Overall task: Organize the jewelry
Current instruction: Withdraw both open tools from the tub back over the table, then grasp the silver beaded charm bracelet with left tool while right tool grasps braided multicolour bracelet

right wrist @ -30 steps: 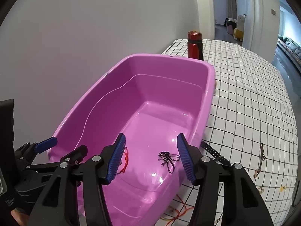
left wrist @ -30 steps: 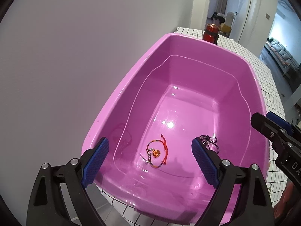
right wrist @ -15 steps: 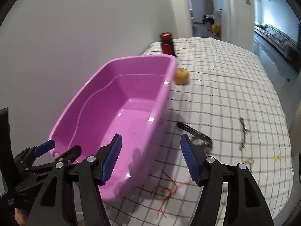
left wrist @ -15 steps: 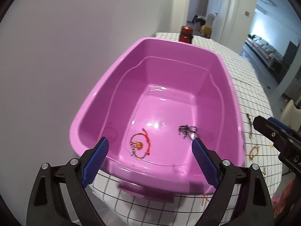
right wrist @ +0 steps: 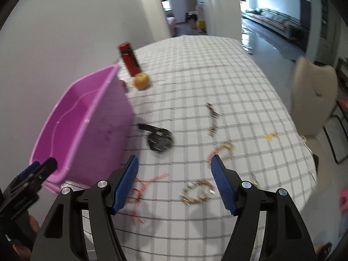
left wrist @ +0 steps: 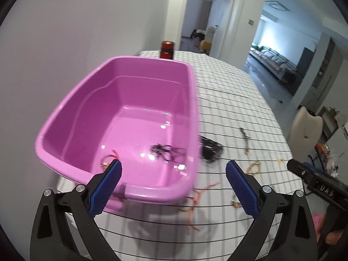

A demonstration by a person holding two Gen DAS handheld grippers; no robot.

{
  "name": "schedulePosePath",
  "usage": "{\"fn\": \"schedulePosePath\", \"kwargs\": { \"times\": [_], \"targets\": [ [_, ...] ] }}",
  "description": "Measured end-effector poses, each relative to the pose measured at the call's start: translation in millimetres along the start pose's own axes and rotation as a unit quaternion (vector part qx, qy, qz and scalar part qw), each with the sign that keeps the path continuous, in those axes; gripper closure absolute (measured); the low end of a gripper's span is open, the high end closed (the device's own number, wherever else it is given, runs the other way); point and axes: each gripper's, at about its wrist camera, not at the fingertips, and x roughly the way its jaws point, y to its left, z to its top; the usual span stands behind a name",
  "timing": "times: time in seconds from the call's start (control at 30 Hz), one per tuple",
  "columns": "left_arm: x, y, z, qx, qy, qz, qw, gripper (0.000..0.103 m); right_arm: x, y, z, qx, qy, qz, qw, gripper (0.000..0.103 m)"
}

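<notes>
A pink plastic tub [left wrist: 71, 100] [right wrist: 65, 100] stands on a checked tablecloth. Inside lie a black cord piece [left wrist: 165, 149] and a red-and-gold bracelet [left wrist: 108, 157]. My left gripper [left wrist: 174, 182] is open and empty over the tub's near corner. My right gripper [right wrist: 175, 179] is open and empty above the cloth. On the cloth lie a black watch [right wrist: 159, 138] [left wrist: 209, 149], a red cord [right wrist: 143, 187] [left wrist: 195, 198], a gold bracelet [right wrist: 196, 192], an orange-gold bracelet [right wrist: 221, 150] [left wrist: 253, 166] and a dark chain [right wrist: 213, 117] [left wrist: 244, 138].
A red bottle [right wrist: 129, 58] [left wrist: 167, 49] and a yellow apple [right wrist: 142, 81] stand behind the tub. A small gold piece [right wrist: 270, 136] lies near the right table edge. A cream chair [right wrist: 313, 91] stands at the right. A white wall runs along the left.
Both grippers have pulled back from over the tub and swung right. The right wrist view now faces the jewelry on the cloth. Both stay open and empty.
</notes>
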Motion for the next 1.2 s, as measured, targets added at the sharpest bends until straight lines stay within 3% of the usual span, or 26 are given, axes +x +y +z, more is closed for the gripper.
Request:
{"fn": "schedulePosePath", "kwargs": {
  "times": [0.23, 0.57, 0.67, 0.83, 1.2],
  "targets": [
    [6, -63, -26, 0.009, 0.016, -0.007, 0.9998, 0.008, -18, -75, -27, 0.016, 0.004, -0.016, 1.000, 0.037],
    [18, -132, -96, -0.017, 0.060, 0.055, 0.9965, 0.008, -12, -158, -61, -0.014, 0.028, 0.018, 0.999, 0.037],
    [23, -143, -109, -0.027, 0.063, 0.076, 0.9948, 0.008, -2, -169, -68, -0.027, 0.038, 0.034, 0.998, 0.037],
    [42, -149, -116, -0.033, 0.073, 0.094, 0.9923, 0.008, 14, -178, -77, -0.044, 0.020, 0.044, 0.998, 0.037],
    [109, -147, -120, -0.007, 0.074, 0.088, 0.9933, 0.008, 63, -180, -89, -0.028, 0.033, 0.018, 0.999, 0.037]
  ]
}}
